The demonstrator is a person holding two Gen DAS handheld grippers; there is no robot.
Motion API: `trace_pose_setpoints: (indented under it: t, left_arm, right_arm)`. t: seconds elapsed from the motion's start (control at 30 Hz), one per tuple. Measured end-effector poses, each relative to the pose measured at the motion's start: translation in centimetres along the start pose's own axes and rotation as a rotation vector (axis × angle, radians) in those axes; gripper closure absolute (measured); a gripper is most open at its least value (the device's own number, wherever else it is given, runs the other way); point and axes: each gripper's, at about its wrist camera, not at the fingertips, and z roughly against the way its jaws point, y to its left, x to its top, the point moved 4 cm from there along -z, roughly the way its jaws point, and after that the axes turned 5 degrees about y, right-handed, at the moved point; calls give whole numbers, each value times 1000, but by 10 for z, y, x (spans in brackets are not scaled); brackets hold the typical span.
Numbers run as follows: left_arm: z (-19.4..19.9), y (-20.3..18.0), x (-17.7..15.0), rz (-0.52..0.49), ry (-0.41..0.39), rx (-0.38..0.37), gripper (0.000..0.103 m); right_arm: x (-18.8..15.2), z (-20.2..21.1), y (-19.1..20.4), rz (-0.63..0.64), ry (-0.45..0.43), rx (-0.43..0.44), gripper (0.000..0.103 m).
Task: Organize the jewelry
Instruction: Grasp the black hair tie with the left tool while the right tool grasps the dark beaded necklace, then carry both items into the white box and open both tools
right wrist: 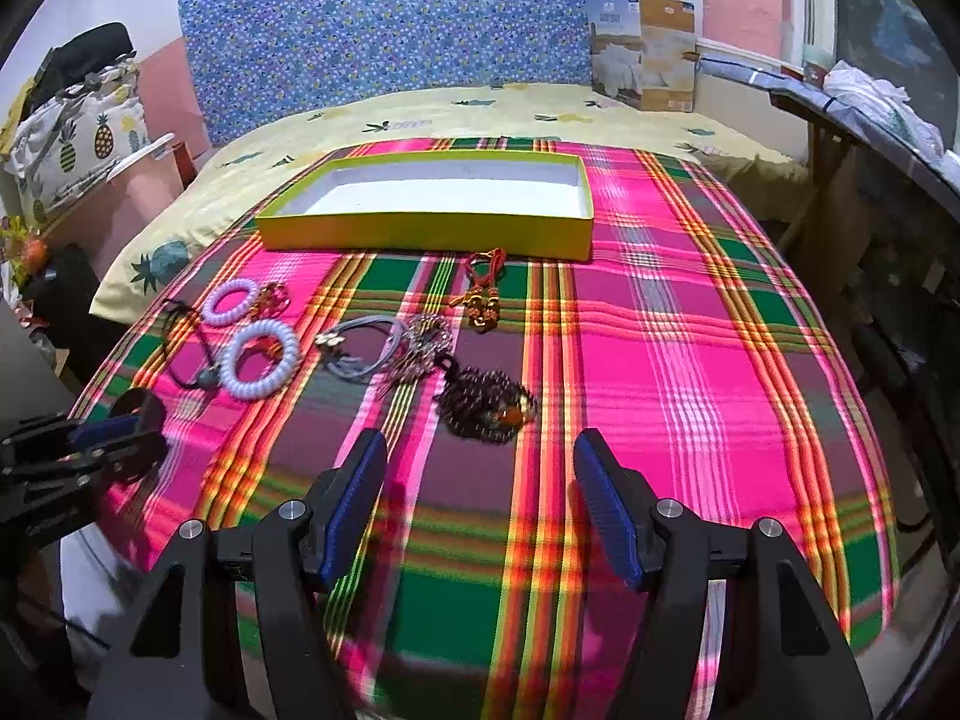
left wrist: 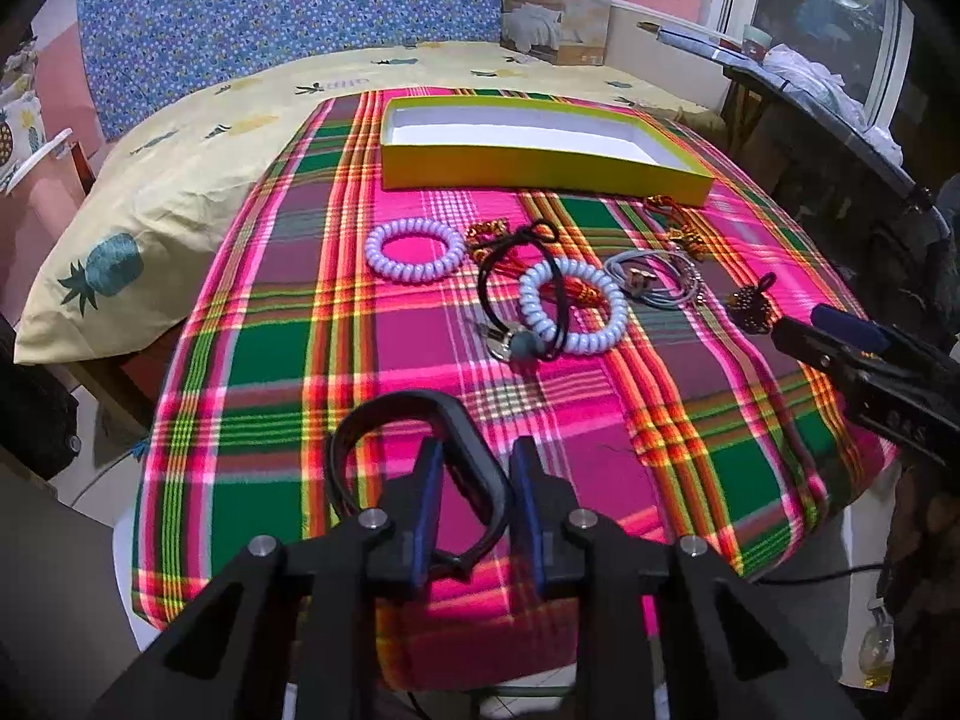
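A black band (left wrist: 480,456) lies on the plaid cloth, one strand running between the pads of my left gripper (left wrist: 477,450). The left pad sits inside the loop with cloth showing beside it, so the jaws stand open around the strand. Farther off lie two white spiral bracelets (left wrist: 375,252) (left wrist: 612,315), a black cord (left wrist: 522,240), grey cords (left wrist: 648,288), a red-gold tassel charm (right wrist: 480,300) and a dark beaded piece (right wrist: 486,408). My right gripper (right wrist: 480,450) hangs wide open just short of the beaded piece, with nothing in it. Behind everything stands the yellow box (right wrist: 420,234), white inside.
The plaid cloth (right wrist: 690,390) covers a table whose near and right edges drop off. A pineapple-print bed (right wrist: 480,108) lies beyond, with a carton (right wrist: 648,54) at the wall. A dark cluttered shelf (right wrist: 888,120) runs along the right.
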Motion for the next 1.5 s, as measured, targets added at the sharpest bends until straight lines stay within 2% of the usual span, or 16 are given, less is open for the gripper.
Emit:
trace_pose_setpoints:
  t: [0.17, 0.27, 0.3, 0.7, 0.87, 0.93, 1.17, 1.33, 1.5]
  left_arm:
    - [-2, 6, 5, 2, -8, 6, 85]
    - [-4, 9, 8, 4, -13, 8, 89]
    - [-4, 10, 9, 5, -15, 7, 89]
    - [-3, 20, 19, 22, -35, -16, 90]
    - [1, 26, 23, 39, -50, -22, 90]
    - [2, 27, 24, 42, -56, -25, 90]
    - [10, 29, 38, 40, -87, -27, 90]
    - [15, 27, 61, 15, -122, -34, 90]
    - [17, 20, 92, -21, -162, -35, 90]
  right_arm:
    - [8, -16, -3, -5, 21, 15, 40]
    - [10, -25, -4, -9, 44, 30, 50]
    - [11, -29, -5, -10, 55, 36, 56]
    - [17, -25, -6, 1, 33, 32, 77]
    - [17, -24, -6, 5, 32, 40, 79]
    - [18, -22, -6, 3, 25, 44, 83]
    - [25, -17, -4, 6, 10, 66, 84]
    - [41, -12, -4, 17, -16, 79, 84]
    - [72, -8, -4, 49, -59, 77, 84]
